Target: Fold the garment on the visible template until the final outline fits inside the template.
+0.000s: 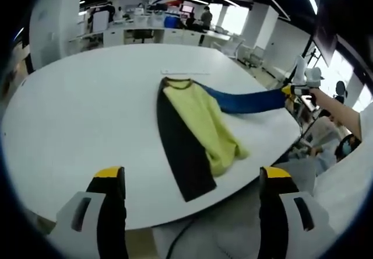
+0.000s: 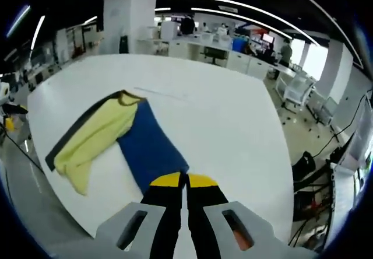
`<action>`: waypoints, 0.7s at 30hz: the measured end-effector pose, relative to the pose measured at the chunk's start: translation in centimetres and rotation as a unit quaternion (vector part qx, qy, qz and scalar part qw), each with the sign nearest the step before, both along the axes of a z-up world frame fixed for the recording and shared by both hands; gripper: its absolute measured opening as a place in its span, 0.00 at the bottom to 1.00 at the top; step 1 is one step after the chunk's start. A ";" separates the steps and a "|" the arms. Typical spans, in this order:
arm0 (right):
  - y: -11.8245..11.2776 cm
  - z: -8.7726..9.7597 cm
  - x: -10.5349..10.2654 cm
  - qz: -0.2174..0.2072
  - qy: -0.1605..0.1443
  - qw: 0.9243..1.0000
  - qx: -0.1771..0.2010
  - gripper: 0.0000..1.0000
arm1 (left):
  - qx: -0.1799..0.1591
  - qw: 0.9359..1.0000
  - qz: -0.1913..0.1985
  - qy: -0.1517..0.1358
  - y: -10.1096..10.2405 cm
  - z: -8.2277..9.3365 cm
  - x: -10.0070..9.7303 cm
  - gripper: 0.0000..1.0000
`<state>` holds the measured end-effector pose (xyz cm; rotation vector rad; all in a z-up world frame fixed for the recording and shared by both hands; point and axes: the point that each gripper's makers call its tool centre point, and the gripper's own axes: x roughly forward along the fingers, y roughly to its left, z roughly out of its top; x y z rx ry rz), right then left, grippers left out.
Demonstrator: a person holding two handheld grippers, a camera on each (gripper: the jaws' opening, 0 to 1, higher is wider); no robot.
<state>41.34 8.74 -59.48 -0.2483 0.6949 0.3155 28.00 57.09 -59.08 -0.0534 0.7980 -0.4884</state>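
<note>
A garment with a yellow body point(image 1: 201, 122), a black sleeve point(image 1: 180, 148) and a blue sleeve point(image 1: 247, 101) lies on the white table point(image 1: 87, 107) near its right edge. In the left gripper view my left gripper point(image 1: 192, 174) stands open above the table's near edge, short of the black sleeve's end. My right gripper point(image 1: 289, 90) holds the blue sleeve's end, stretched out to the right. In the right gripper view its jaws point(image 2: 185, 180) are shut on the end of the blue sleeve point(image 2: 148, 145), with the yellow body point(image 2: 96, 136) to the left of it.
A thin pale line point(image 1: 185, 72) marks the table just beyond the collar point(image 1: 176, 84). A person's arm point(image 1: 338, 110) reaches in from the right. Office desks and chairs point(image 1: 140, 28) stand beyond the table, and floor with a cable point(image 2: 326, 148) lies off its right edge.
</note>
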 end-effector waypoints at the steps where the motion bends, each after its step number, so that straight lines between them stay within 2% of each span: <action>1: -0.1 -0.1 0.1 0.001 0.001 1.000 -0.002 0.02 | 0.002 1.000 -0.001 0.000 0.0 0.0 0.0 0.93; 13: -2.4 -0.7 0.8 -0.010 0.011 1.000 -0.012 0.02 | 0.005 1.000 -0.004 0.007 -0.5 -0.5 0.7 0.94; 16: -2.8 -0.6 1.0 -0.020 0.007 1.000 0.001 0.02 | 0.005 1.000 -0.005 0.009 -0.5 -0.6 0.8 0.94; 21: -3.5 -0.8 1.4 -0.024 0.009 1.000 -0.005 0.02 | 0.008 1.000 -0.008 0.012 -0.6 -0.8 1.0 0.94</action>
